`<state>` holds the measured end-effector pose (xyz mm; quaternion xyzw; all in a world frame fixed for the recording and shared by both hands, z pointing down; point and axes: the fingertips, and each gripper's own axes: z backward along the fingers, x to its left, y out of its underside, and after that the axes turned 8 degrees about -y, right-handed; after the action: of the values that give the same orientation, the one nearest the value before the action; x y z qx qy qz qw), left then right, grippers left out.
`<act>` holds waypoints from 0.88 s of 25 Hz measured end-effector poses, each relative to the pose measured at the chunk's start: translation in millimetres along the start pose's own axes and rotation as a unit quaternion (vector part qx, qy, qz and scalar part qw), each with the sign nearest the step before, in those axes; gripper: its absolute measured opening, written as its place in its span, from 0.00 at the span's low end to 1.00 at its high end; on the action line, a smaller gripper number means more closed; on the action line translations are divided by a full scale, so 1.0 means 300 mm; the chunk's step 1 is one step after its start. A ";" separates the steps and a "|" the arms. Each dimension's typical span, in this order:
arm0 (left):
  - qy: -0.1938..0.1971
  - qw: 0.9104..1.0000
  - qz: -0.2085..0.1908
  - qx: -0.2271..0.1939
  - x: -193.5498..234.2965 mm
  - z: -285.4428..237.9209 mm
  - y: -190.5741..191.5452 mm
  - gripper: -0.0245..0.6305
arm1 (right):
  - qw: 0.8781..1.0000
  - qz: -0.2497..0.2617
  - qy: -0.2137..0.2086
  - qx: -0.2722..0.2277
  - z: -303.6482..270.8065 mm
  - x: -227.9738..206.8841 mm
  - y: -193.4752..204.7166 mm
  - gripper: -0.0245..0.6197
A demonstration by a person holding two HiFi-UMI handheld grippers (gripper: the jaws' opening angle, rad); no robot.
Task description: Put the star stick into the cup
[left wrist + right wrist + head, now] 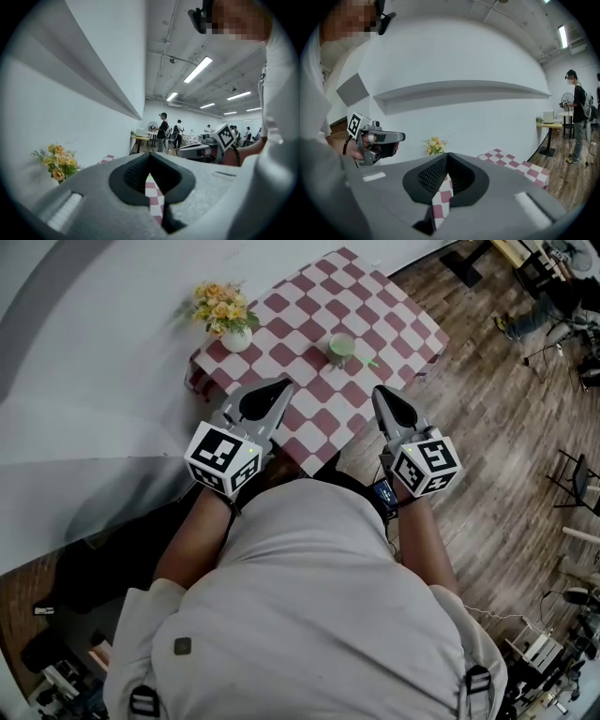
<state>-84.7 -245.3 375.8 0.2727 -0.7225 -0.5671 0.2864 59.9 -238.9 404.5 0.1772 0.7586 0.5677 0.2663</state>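
left tongs and right tongs both closed on nothing, over the checkered counter's near edges, green cup mid-counter, thin green stick just beside it, flower vase at the left corner

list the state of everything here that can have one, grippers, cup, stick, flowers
left gripper: shut, nothing between its jaws
right gripper: shut, nothing between its jaws
green cup: upright on the checkered tablecloth
star stick: seems to lie on the cloth beside the cup, too small to be sure
flower vase: upright, holding yellow flowers
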 end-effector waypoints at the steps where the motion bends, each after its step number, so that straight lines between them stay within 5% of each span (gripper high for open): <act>1: 0.001 1.000 -0.001 0.000 0.000 0.009 -0.001 0.04 | 1.000 0.000 0.001 -0.001 0.002 0.008 0.000 0.05; 22: 0.035 0.999 0.013 -0.012 -0.086 0.108 -0.026 0.04 | 1.000 -0.002 0.028 0.013 0.170 0.149 0.051 0.05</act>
<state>-89.8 -206.9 359.4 0.2797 -0.7087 -0.5621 0.3216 54.8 -169.9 399.4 0.1629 0.7737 0.5618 0.2434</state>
